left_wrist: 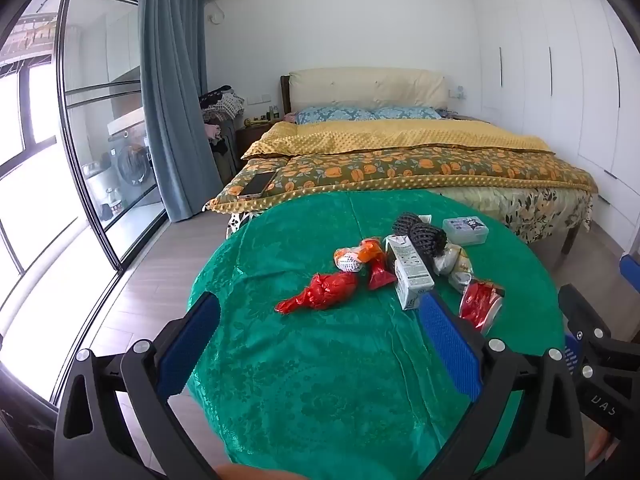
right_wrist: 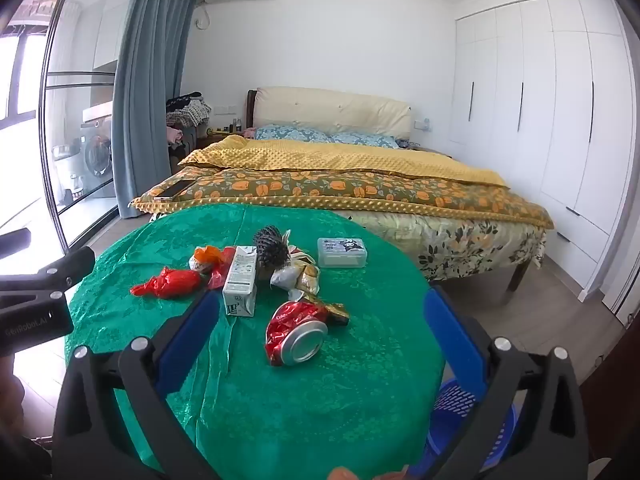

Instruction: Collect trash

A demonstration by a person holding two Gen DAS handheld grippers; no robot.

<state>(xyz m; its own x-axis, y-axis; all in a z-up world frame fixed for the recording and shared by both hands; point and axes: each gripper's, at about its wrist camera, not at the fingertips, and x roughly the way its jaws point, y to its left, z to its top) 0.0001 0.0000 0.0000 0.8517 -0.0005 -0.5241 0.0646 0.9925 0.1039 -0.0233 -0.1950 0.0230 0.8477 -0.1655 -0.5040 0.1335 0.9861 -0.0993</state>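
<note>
While both claws hang over the near edge of the table, nothing is gripped yet: the left gripper [left_wrist: 318, 354] has its blue pads spread wide with only green cloth between them, and the right gripper [right_wrist: 322, 344] stands just as wide apart, the crushed red can [right_wrist: 296, 334] lying on its side just beyond its tips. Out past that, the milk carton [right_wrist: 240, 286] stands upright among the heap, with a red wrapper [left_wrist: 318, 292] to its left, an orange-and-white scrap [left_wrist: 354, 260] behind that, black mesh foam [right_wrist: 272, 252] and crumpled foil wrappers [right_wrist: 298, 278] at the back. A clear lidded box [right_wrist: 342, 252] sits apart and may not be trash at all. Down by the right side a blue basket [right_wrist: 460, 412] peeks from under the green tablecloth [left_wrist: 320, 400], probably the bin. Risks now: the rounded can could squirt sideways under an off-centre pinch, the slick cloth could bunch and drag everything, and a careless reach could topple the carton.
</note>
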